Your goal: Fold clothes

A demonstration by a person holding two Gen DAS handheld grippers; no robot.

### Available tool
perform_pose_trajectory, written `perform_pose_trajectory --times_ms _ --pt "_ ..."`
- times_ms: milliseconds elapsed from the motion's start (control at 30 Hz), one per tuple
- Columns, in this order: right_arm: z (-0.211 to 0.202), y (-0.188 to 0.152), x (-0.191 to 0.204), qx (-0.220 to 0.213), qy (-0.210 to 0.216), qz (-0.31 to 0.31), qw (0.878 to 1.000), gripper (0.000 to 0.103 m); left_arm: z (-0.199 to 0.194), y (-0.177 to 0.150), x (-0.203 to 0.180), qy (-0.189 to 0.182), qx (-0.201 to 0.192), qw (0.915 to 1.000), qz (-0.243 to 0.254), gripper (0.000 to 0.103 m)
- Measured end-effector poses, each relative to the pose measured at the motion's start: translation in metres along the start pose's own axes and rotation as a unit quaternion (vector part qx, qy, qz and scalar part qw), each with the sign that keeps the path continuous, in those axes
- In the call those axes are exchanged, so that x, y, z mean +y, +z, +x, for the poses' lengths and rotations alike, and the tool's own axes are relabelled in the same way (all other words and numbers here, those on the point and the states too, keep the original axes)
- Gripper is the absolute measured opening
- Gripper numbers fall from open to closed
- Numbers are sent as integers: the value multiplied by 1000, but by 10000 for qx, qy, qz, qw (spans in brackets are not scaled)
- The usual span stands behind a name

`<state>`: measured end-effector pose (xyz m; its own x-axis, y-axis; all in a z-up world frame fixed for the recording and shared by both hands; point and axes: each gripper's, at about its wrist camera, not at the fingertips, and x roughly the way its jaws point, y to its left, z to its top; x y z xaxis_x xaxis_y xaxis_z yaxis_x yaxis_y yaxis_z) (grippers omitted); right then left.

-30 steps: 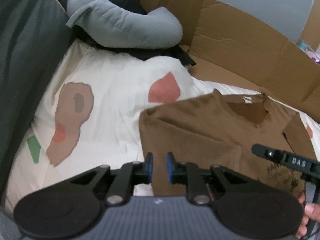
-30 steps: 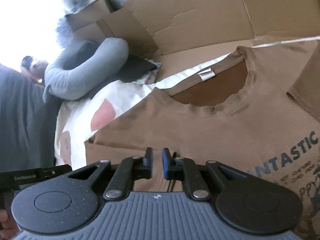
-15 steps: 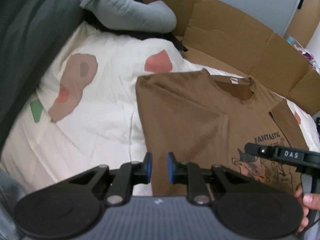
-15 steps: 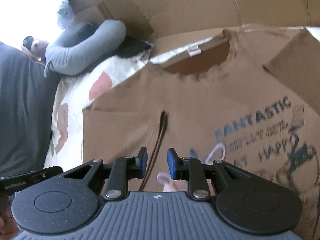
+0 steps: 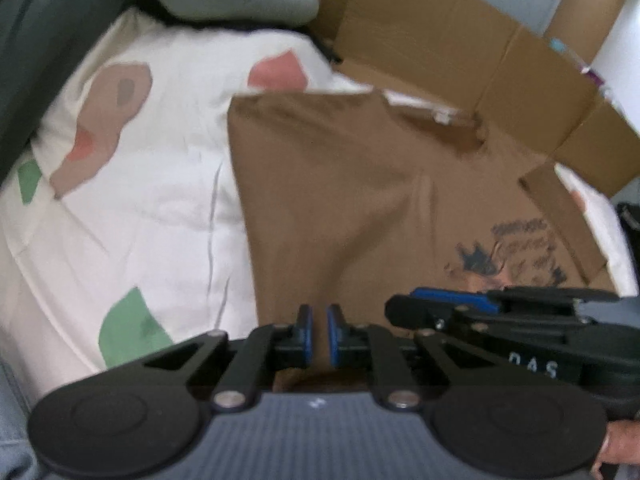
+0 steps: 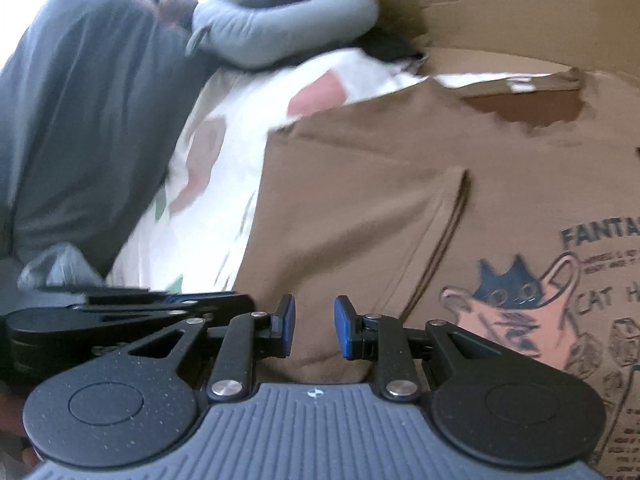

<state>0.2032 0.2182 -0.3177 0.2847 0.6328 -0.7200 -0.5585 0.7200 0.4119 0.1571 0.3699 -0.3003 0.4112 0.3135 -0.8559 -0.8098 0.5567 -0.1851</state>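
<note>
T-shirt (image 6: 360, 208) lies flat (cat print up).

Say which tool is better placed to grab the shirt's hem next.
Right, probably. The right tool is open over the shirt near its hem; the left tool is nearly shut, so it must open first.

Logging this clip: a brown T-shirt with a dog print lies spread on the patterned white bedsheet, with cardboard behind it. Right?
Not quite: the print on the brown T-shirt is a cat, not a dog, as the right wrist view shows, with "CAT" lettered beside it. The rest holds: it lies spread on the patterned white bedsheet, with cardboard behind.
</note>
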Motion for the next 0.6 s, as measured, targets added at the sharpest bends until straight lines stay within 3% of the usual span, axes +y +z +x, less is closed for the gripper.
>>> perform_pose_trajectory --times_ms 267,600 --pt "15 -14 9 421 -223 -521 9975 23 -6 -17 9 180 112 9997 75 9" --pt "17 -12 8 506 -288 -558 9967 22 -5 13 2 -11 -230 9997 110 10"
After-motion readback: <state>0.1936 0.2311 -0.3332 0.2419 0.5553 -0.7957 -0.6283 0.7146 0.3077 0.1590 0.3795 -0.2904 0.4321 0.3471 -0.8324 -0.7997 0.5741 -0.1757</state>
